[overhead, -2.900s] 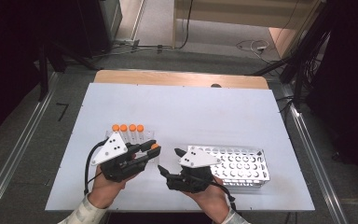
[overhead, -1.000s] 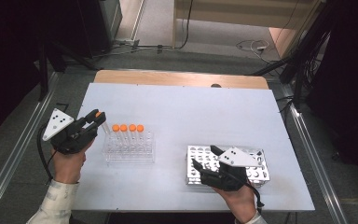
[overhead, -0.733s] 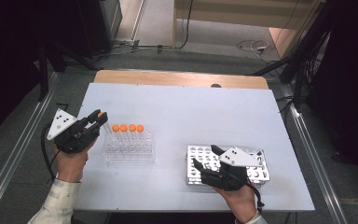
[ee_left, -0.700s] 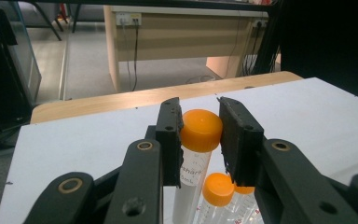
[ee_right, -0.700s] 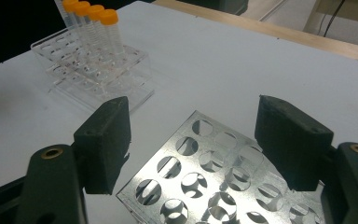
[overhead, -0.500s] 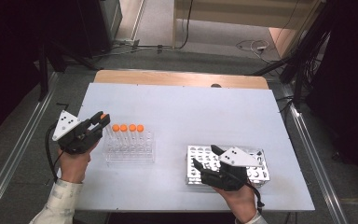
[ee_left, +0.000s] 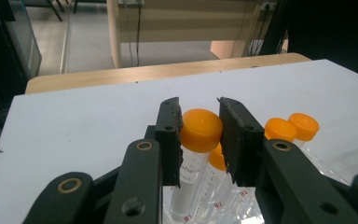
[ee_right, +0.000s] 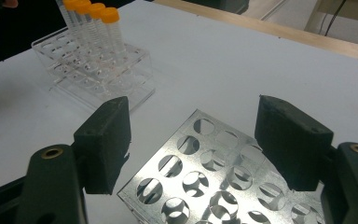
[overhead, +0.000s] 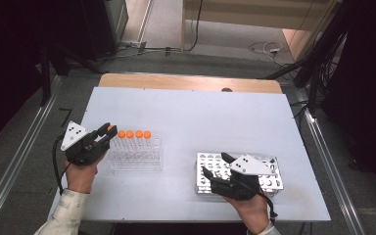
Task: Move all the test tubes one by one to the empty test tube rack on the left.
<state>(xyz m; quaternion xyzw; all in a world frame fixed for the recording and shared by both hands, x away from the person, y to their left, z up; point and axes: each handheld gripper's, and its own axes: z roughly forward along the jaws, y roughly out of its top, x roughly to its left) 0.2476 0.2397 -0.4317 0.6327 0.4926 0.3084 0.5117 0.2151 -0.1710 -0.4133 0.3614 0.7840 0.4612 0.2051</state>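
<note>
Fingers of the left gripper (overhead: 108, 131), at the left of the high view, clamp an orange-capped tube (overhead: 112, 129) at the left end of the clear rack (overhead: 136, 157); a tilted pull could drag that rack along. Centre frame in the left gripper view, the pads pinch only the cap, which could slip. Lower in the right gripper view, the right gripper (ee_right: 193, 137) stands released over the metal rack (ee_right: 214, 182), leaving it unsteadied.

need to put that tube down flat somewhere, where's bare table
The widest free patch of the table lies beyond both racks, up to the wooden strip. A narrower gap runs between the clear rack and the metal rack. It is crowded at the near edge, around the left hand-held gripper and right hand-held gripper.
</note>
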